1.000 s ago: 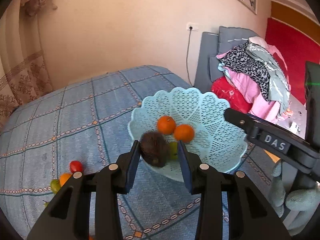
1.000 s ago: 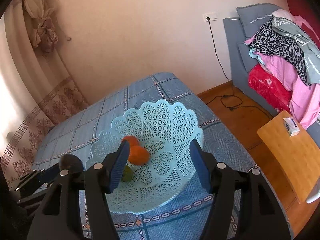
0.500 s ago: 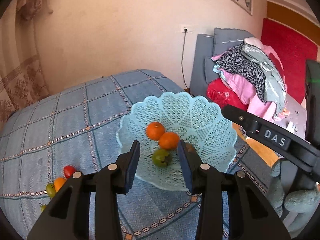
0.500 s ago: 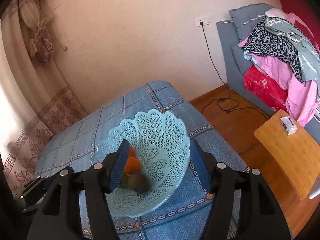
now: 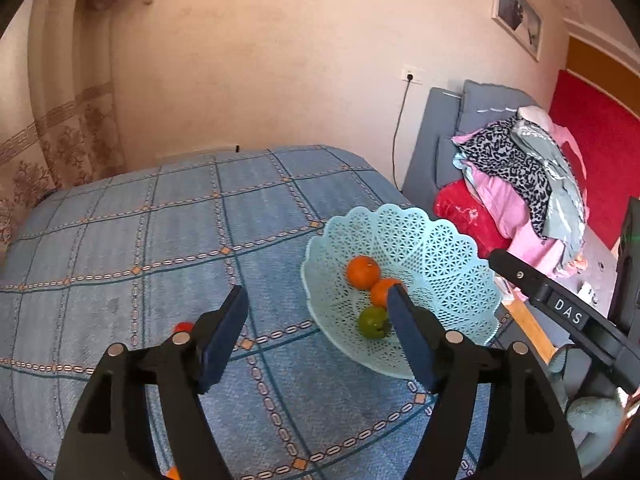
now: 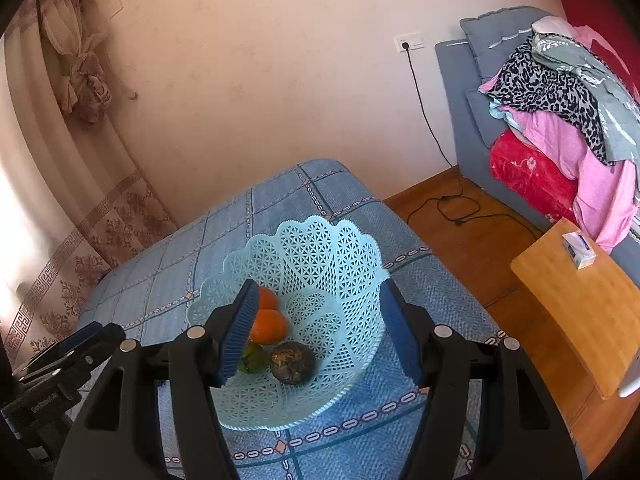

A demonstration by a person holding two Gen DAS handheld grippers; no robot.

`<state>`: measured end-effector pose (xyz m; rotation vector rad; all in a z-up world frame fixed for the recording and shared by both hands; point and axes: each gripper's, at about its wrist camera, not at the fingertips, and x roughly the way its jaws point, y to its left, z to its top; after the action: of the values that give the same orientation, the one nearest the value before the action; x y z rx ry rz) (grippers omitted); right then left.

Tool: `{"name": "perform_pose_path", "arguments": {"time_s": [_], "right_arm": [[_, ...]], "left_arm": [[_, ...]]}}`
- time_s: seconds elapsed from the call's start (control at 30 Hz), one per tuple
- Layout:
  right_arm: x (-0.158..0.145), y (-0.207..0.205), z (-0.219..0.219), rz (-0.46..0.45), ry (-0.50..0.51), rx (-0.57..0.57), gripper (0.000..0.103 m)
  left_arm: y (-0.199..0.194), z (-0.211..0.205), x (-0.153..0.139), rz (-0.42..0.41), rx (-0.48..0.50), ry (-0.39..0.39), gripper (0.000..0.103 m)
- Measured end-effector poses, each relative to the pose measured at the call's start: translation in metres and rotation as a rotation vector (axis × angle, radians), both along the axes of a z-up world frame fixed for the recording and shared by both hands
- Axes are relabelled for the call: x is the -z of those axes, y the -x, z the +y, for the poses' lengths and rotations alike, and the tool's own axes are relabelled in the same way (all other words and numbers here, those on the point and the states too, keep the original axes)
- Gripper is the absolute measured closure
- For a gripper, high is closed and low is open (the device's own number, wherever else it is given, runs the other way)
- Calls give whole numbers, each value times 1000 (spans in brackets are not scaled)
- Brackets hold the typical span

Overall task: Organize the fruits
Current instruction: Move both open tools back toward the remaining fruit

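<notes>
The left gripper (image 5: pixel 318 312) hangs above the cloth (image 5: pixel 160 240) with its jaws wide apart and nothing between them. The right gripper (image 6: pixel 316 320) is spread just as wide over the basket (image 6: pixel 344 264), also holding nothing and touching no fruit.

The pale blue lattice basket sits near the table's right edge on the blue checked cloth. In it lie two oranges (image 6: pixel 270 326) touching each other, a green fruit (image 5: pixel 372 322) just below them, and a dark brown fruit (image 6: pixel 291 362) beside the green one. A small red fruit (image 5: pixel 184 326), perhaps a tomato, lies on the cloth, half hidden behind the left finger.

Behind stand a cream wall, a patterned curtain (image 6: pixel 80 60), a grey sofa (image 6: pixel 472 120) piled with clothes (image 6: pixel 560 92), and a wooden side table (image 6: pixel 568 292).
</notes>
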<state>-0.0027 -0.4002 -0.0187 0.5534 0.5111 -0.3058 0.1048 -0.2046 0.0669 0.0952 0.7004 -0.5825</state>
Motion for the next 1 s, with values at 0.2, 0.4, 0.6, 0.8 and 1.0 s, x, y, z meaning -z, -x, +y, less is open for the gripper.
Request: {"name": "perform_pose_path", "arguments": {"time_s": [0.2, 0.4, 0.6, 0.8, 1.0], "right_arm": [[-5, 3, 6, -15, 7, -23, 38], [-13, 5, 22, -35, 36, -55, 31], [-17, 4, 39, -44, 58, -102, 31], [-15, 0, 57, -38, 75, -150, 31], [-13, -4, 80, -31, 102, -219, 31]], "left_arm": [[0, 23, -7, -8, -43, 8, 19], [-2, 59, -5, -1, -113, 8, 19], [-6, 104, 1, 17, -210, 6, 19], [-8, 143, 15, 52, -292, 6, 19], [-7, 159, 38, 85, -323, -13, 19]]}}
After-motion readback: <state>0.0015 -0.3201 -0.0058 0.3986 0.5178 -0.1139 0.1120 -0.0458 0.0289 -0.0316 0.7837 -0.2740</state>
